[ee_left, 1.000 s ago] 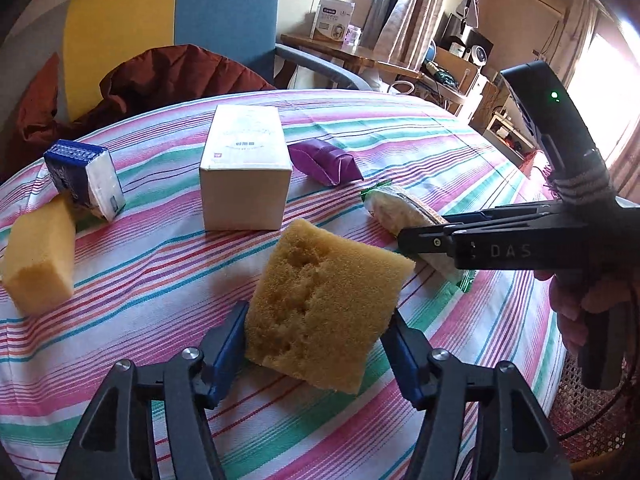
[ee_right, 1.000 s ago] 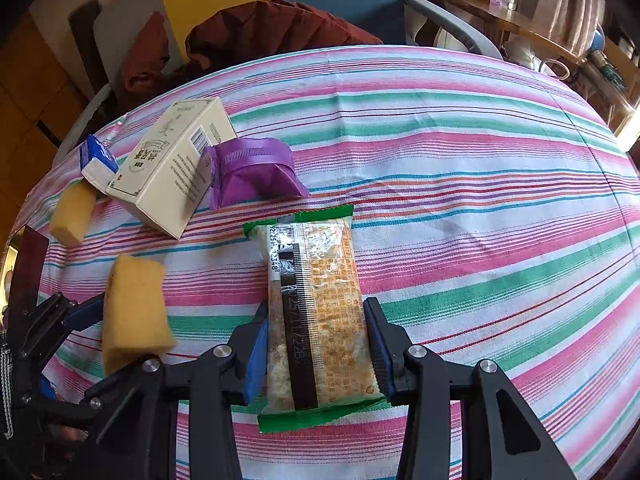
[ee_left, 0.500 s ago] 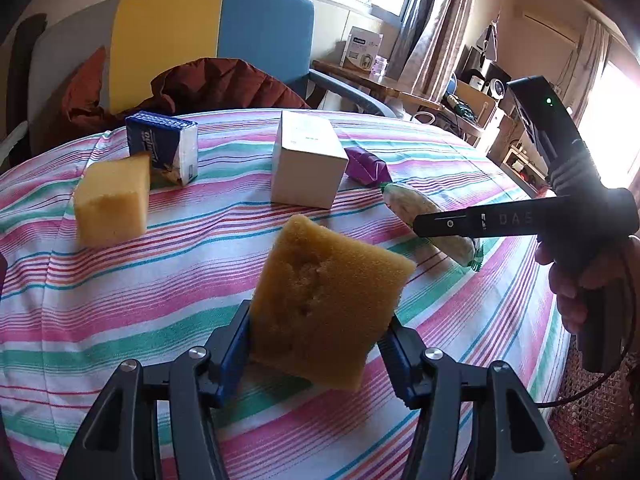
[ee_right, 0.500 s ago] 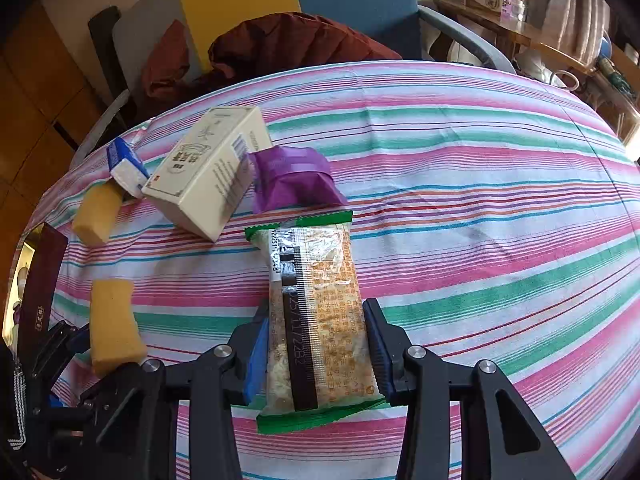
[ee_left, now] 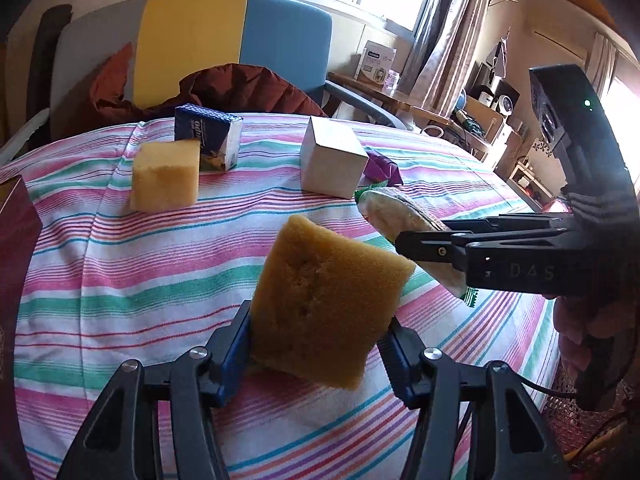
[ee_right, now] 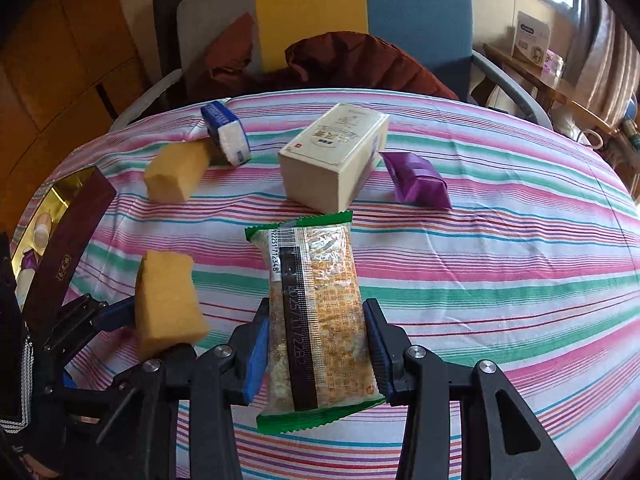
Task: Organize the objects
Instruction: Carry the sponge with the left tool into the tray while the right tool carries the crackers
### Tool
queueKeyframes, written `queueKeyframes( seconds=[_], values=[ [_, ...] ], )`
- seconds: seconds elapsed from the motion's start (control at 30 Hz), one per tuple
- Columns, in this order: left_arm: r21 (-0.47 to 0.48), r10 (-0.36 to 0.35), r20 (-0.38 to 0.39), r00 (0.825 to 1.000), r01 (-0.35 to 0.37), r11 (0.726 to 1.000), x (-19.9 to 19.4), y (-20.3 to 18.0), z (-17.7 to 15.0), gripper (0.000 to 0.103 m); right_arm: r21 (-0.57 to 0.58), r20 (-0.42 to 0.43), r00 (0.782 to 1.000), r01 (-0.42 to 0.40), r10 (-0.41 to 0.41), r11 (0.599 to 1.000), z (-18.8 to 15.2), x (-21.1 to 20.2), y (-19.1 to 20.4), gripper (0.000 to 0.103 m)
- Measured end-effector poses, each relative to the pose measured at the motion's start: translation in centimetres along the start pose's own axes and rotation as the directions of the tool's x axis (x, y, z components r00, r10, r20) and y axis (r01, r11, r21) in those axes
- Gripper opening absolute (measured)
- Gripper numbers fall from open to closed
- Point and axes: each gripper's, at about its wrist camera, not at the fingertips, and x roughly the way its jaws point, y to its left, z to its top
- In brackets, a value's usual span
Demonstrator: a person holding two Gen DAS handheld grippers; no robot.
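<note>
Left gripper: jaws spread wide and clamped on a yellow sponge; the pads press both its sides and it stands tilted above the striped tablecloth.
Right gripper: jaws fairly narrow, gripping a green-edged cracker packet by its long sides; the packet sticks out past the fingertips.
Second sponge: on the cloth, well beyond the left fingers, to their left.
Tissue pack: just behind that sponge.
Cream carton: just beyond the packet's far end.
Purple pouch: beside the carton, on its right.
Maroon box: at the table edge, left of the left fingers.
</note>
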Motion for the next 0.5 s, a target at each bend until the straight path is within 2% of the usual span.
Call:
queueKeyframes(
  seconds=[0.27,0.5],
  values=[
    [-0.034,-0.011,0.02,1.0,0.012,0.999,-3.7,1.1,-1.6,0.059,-0.067,-0.002,1.0,-0.015,0.015,0.998,-0.5,1.2,2.2,0.044],
    [-0.066,0.01,0.082,0.997,-0.004,0.998,-7.4,2.5,-1.7,0.059,-0.124,0.018,1.0,-0.003,0.006,0.992,-0.8,1.2,3.5,0.044]
  ],
)
